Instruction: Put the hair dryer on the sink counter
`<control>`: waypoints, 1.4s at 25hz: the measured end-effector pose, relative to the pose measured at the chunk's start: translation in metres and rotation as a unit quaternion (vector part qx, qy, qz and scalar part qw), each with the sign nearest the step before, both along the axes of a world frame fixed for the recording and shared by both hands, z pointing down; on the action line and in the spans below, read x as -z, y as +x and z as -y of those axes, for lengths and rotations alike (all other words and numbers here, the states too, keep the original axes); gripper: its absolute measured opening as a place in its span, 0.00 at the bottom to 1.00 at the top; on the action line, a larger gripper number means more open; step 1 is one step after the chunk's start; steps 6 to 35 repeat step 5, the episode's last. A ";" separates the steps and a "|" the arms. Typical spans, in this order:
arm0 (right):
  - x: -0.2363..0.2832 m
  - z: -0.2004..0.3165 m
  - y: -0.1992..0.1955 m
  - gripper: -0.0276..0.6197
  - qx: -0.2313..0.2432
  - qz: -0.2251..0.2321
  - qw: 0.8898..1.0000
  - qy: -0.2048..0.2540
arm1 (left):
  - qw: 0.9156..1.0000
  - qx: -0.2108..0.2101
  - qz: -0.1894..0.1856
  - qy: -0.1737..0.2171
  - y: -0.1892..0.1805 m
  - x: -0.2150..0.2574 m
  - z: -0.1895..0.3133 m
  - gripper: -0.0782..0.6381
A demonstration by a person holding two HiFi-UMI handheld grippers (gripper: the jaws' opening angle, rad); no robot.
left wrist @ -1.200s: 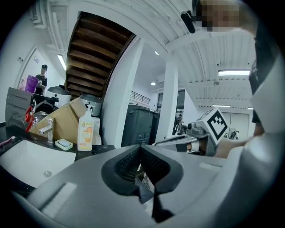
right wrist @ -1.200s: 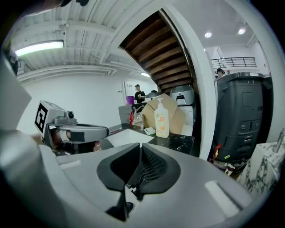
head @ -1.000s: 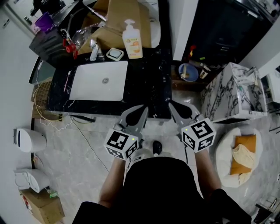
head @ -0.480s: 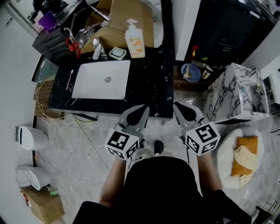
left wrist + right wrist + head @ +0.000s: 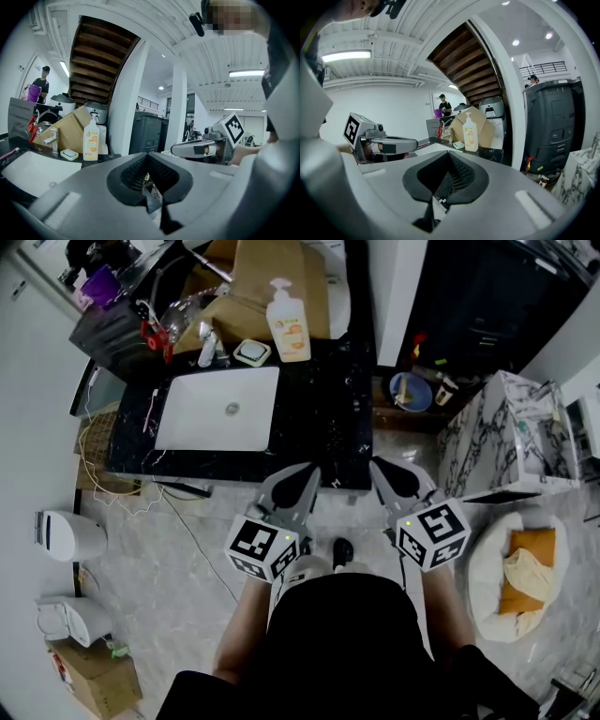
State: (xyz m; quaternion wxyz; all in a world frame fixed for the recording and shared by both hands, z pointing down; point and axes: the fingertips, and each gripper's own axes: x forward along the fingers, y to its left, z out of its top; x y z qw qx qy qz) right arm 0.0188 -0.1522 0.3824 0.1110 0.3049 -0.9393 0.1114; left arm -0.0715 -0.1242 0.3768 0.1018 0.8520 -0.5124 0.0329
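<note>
I hold both tools side by side in front of my waist, pointing toward 12 o'clock at the tabletop [image 5: 323, 413], a black stone top with pale veins. My left tool [image 5: 310, 472] has its jaws closed together with nothing between them, its tips just at the near edge of the tabletop. My right tool [image 5: 376, 466] is closed the same way and also empty, at 3 o'clock of the left one and near it without touching.

A white sink basin [image 5: 187, 423] is set into the tabletop at 10 o'clock from my left tool. Past the basin, at its 12 o'clock, a faucet [image 5: 206, 348] stands with a soap dish [image 5: 251, 353] just beside it. A white pump bottle [image 5: 288, 322] with an orange label stands upright at 3 o'clock of the dish. A cardboard box [image 5: 251, 277] leans behind them.

On the floor, a marble-patterned box [image 5: 506, 442] sits at 2 o'clock from my right tool. A round white cushion [image 5: 483, 568] with an orange pillow lies at 4 o'clock.

I cannot pick out the hair dryer in any view, so I cannot say where it lies.
</note>
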 end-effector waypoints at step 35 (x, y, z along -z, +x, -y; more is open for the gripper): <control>-0.002 -0.001 -0.001 0.06 0.000 -0.001 1.000 0.000 | 1.000 -0.001 0.000 -0.001 -0.001 -0.002 0.000 0.11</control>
